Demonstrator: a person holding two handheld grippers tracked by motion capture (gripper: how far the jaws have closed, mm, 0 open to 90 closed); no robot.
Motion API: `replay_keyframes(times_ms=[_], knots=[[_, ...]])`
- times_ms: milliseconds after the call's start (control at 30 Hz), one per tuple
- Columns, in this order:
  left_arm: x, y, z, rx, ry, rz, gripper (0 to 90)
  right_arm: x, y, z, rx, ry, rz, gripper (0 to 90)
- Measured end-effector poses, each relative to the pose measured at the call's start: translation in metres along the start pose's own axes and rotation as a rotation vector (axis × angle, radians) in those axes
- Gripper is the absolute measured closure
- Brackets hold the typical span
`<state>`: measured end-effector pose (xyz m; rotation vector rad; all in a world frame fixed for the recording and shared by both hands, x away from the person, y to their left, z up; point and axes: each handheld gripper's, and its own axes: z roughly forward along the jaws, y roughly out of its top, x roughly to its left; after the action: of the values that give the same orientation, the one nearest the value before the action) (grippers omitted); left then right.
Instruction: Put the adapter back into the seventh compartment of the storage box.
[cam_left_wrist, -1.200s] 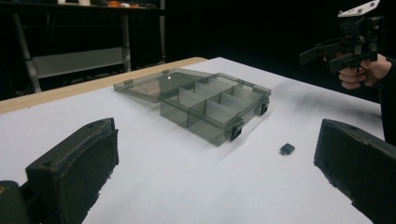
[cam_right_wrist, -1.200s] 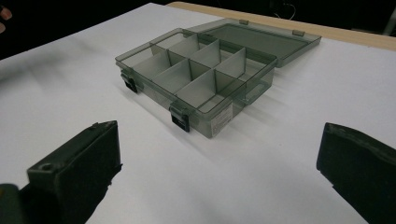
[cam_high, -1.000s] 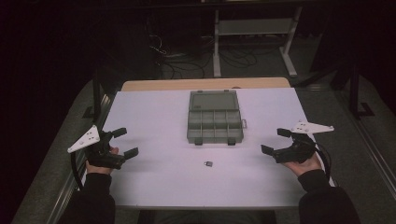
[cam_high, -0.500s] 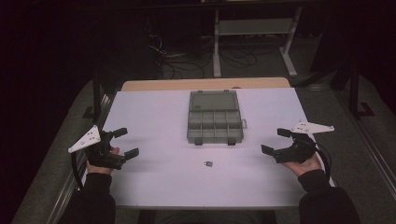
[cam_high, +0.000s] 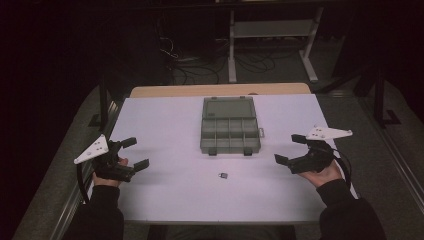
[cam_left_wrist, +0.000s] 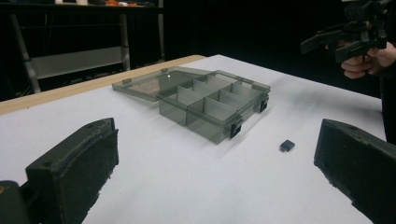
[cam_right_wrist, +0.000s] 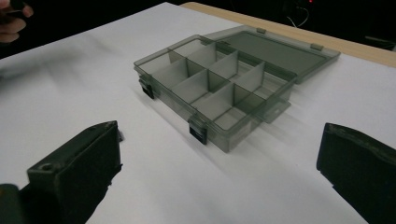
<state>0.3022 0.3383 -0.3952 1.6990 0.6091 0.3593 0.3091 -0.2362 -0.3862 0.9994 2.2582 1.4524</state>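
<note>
Grey compartment box (cam_high: 229, 128), one small black part (cam_high: 223, 175), two grippers agape

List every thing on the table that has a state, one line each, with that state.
Compartment box: lid open, laid flat behind it; the compartments look empty.
Front latches: undone.
Small dark part: lying loose on the table, in front of the box, untouched.
Left claw: jaws open, holding nothing.
Right claw: jaws open, holding nothing.

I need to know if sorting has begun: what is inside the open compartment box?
The compartment box looks empty: bare floors and dividers show through every visible cell. Near walls hide some cell corners. The small dark part lies outside it, on the table.
</note>
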Motion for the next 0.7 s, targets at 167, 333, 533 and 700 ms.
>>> replay_keyframes(times_ms=[167, 333, 533, 700], knots=[[0.000, 0.000, 0.000, -0.001, 0.001, 0.000, 0.0, 0.006, 0.009, 0.005, 0.015, 0.022, -0.023, 0.0], [0.000, 0.000, 0.001, 0.007, 0.004, 0.001, 0.0, 0.012, 0.020, 0.014, 0.051, 0.047, -0.061, 0.0], [0.000, -0.001, 0.001, 0.005, 0.002, 0.005, 0.0, 0.020, 0.033, 0.029, 0.100, 0.079, -0.109, 0.0], [-0.002, -0.001, 0.001, 0.010, 0.001, 0.008, 0.0, 0.026, 0.036, 0.041, 0.136, 0.106, -0.133, 0.0]])
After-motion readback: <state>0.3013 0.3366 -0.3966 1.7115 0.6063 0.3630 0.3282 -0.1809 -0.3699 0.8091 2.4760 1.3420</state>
